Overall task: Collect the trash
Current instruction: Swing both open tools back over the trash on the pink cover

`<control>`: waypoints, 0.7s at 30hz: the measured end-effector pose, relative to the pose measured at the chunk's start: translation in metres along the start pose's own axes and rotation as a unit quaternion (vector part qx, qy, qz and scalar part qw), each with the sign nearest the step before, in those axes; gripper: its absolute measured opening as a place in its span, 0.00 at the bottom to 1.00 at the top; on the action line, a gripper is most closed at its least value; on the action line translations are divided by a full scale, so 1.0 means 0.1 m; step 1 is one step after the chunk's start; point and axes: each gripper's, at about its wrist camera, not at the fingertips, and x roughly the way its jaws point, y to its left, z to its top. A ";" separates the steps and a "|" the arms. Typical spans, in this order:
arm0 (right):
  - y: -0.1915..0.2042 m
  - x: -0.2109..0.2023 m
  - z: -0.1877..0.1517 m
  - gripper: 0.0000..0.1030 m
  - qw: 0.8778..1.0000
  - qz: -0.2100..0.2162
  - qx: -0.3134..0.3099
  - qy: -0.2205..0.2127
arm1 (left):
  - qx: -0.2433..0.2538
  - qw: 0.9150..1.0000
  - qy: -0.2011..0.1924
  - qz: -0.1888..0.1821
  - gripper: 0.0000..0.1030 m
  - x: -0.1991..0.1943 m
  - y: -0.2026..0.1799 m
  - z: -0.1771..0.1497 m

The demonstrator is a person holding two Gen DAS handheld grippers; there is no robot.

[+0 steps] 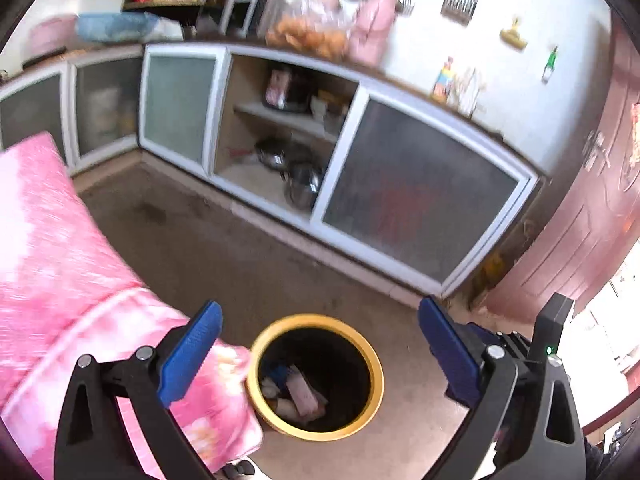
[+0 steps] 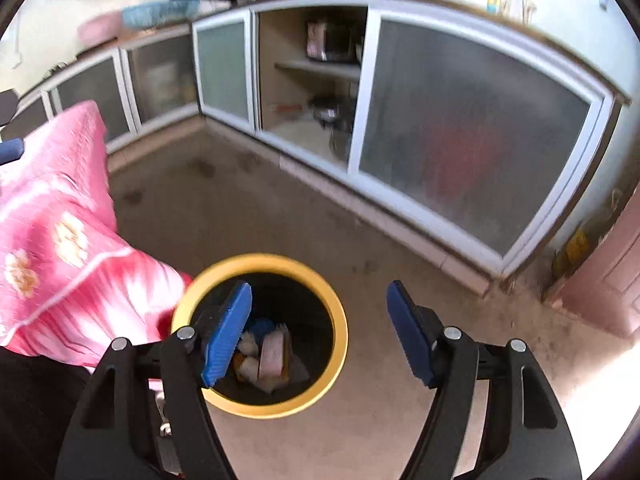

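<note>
Beyond the bin, long low cabinets (image 2: 472,120) with frosted sliding panels in pale frames. Beside the bin, touching its rim, soft pink flowered quilt (image 2: 60,240). On bare concrete floor (image 2: 248,208), round black bin (image 2: 340,332) with smooth yellow rim, holding crumpled trash (image 2: 272,354). Below both blue-padded tongs, left tongs (image 1: 320,348) and right tongs (image 2: 320,332), spread wide, grasping nothing.

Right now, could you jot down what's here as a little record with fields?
Bin: yellow-rimmed bin on the floor, black inside
Contents: trash, wrappers and scraps at the bottom
Left tongs: open, empty
Right tongs: open, empty, above the bin
Beside bin: pink floral cloth
Behind: cabinet, one bay open, pots inside
</note>
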 end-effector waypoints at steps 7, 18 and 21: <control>0.40 -0.48 0.30 0.65 0.996 0.047 -0.044 -0.061 | 0.006 0.997 -0.049 0.054 0.92 -1.07 0.49 -0.23; 2.08 -0.63 0.81 0.68 0.951 0.251 -0.157 -0.089 | -0.076 0.971 -0.064 0.217 0.92 -2.33 1.61 -1.01; 2.64 -0.61 0.91 0.68 0.931 0.292 -0.199 -0.091 | -0.103 0.959 -0.057 0.257 0.92 -2.43 1.84 -1.18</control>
